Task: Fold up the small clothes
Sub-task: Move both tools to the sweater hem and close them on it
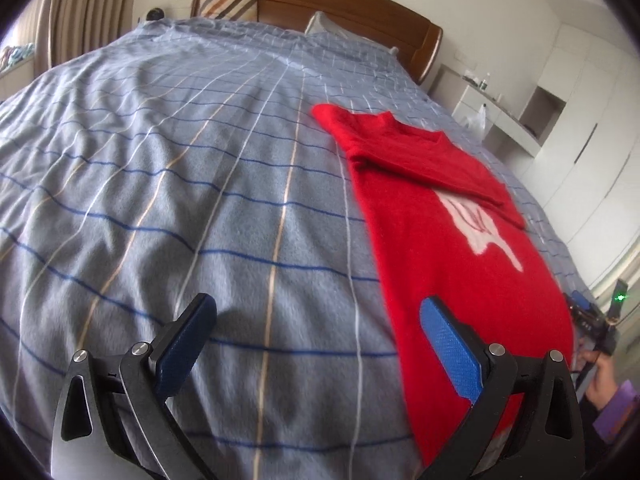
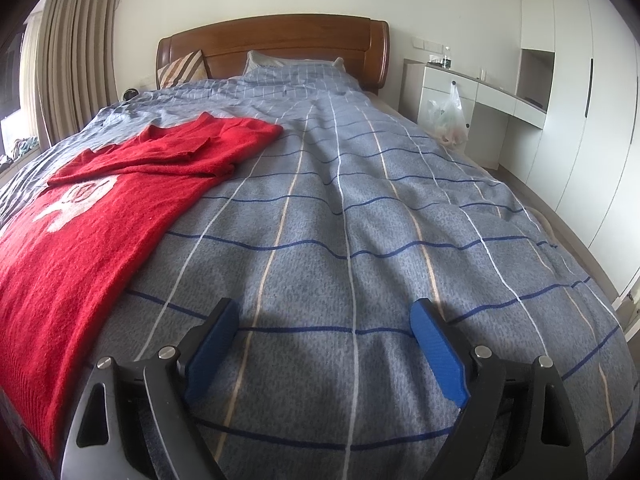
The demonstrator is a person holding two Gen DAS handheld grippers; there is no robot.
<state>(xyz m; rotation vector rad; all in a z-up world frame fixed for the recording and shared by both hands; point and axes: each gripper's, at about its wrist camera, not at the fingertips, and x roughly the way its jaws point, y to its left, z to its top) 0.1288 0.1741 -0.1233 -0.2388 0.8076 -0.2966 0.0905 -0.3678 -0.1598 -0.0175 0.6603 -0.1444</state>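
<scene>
A red knit sweater (image 1: 460, 264) with a white figure on its front lies flat on the bed, both sleeves folded across the chest. In the right wrist view the sweater (image 2: 92, 216) lies at the left. My left gripper (image 1: 318, 312) is open and empty, above the bedspread by the sweater's left edge; its right finger overlaps the hem. My right gripper (image 2: 324, 316) is open and empty, over bare bedspread to the right of the sweater. The right gripper also shows at the far right of the left wrist view (image 1: 596, 320).
A blue-grey checked bedspread (image 2: 400, 208) covers the bed. A wooden headboard (image 2: 280, 44) and pillows are at the far end. A white desk (image 2: 492, 92) with a plastic bag (image 2: 448, 120) hanging on it and wardrobes stand right; curtains (image 2: 68, 48) hang left.
</scene>
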